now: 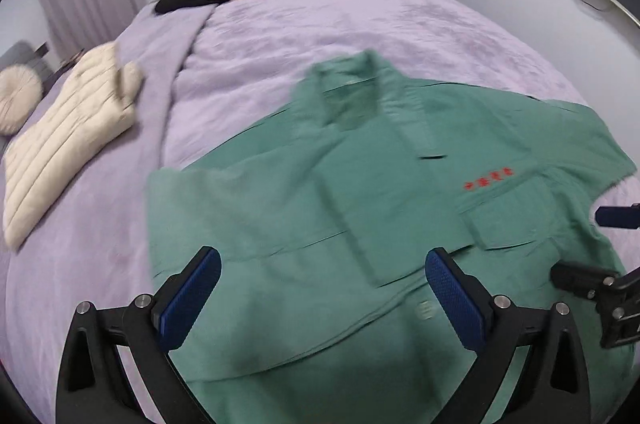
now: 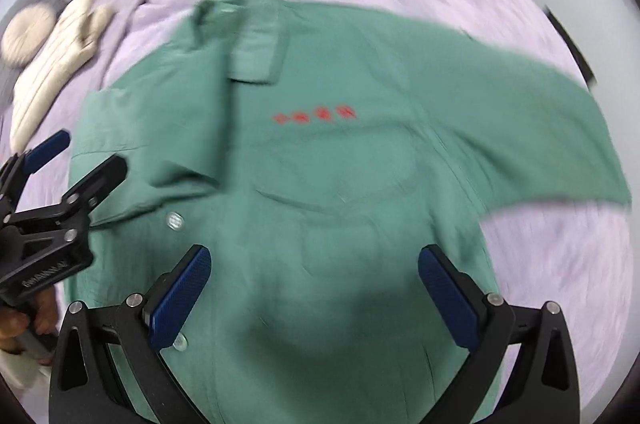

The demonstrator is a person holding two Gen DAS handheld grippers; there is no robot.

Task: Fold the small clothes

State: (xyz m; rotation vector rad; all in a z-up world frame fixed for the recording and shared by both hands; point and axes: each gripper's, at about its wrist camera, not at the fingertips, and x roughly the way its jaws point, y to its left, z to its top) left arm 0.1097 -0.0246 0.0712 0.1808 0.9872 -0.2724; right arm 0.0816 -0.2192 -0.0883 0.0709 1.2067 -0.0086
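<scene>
Both grippers spread over a green shirt on the bed

Nearest, the left gripper point(image 1: 322, 288) and right gripper point(image 2: 314, 286) hang with fingers released, grasping nothing. The green shirt point(image 2: 320, 152) lies face-up on the lilac bed point(image 1: 320, 12), one side apparently folded in. Soft, light cloth: pinch a hem or sleeve edge. Beyond lies a cream quilted garment point(image 1: 68, 140).
</scene>
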